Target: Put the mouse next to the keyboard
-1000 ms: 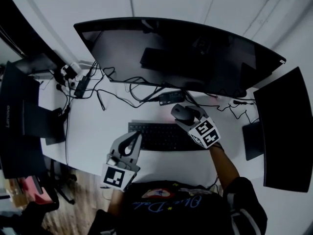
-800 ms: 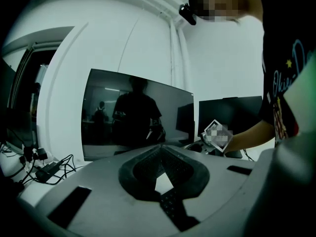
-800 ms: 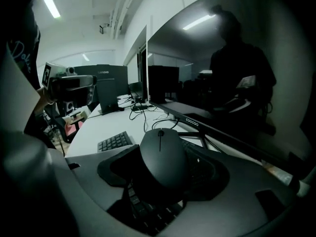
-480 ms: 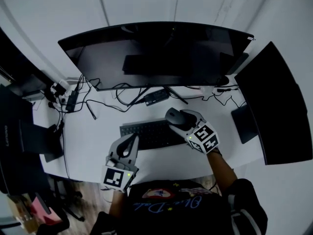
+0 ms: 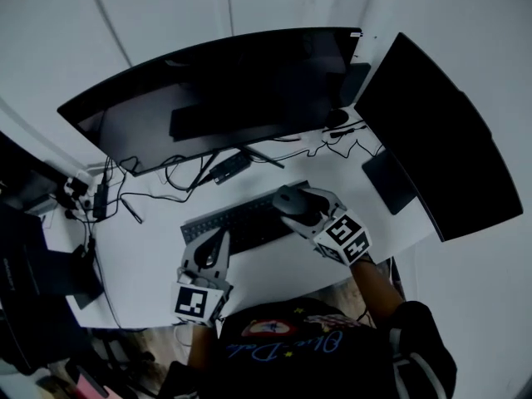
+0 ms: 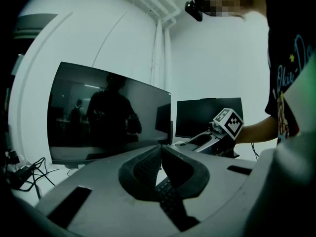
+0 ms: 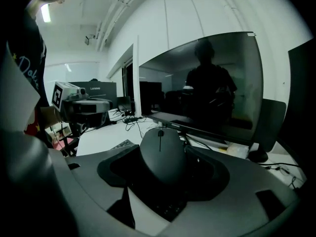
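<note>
A dark grey mouse [image 5: 293, 199] [image 7: 162, 153] is held in my right gripper [image 5: 301, 209], which is shut on it and hovers over the right end of the black keyboard [image 5: 237, 224]. In the right gripper view the keyboard's keys [image 7: 170, 209] show just below the mouse. My left gripper [image 5: 212, 248] [image 6: 159, 167] rests at the keyboard's near left edge with its jaws shut and nothing between them; keyboard keys [image 6: 167, 196] show beneath its tips.
A wide curved monitor [image 5: 208, 94] stands behind the keyboard on a white desk [image 5: 150, 248]. A second monitor [image 5: 428, 131] stands at the right. Cables [image 5: 166, 181] and a power strip [image 5: 100, 199] lie at the back left.
The head view has swung, so the desk now appears rotated. My right gripper, still holding the mouse, stays over the keyboard's right end; the left gripper stays put.
</note>
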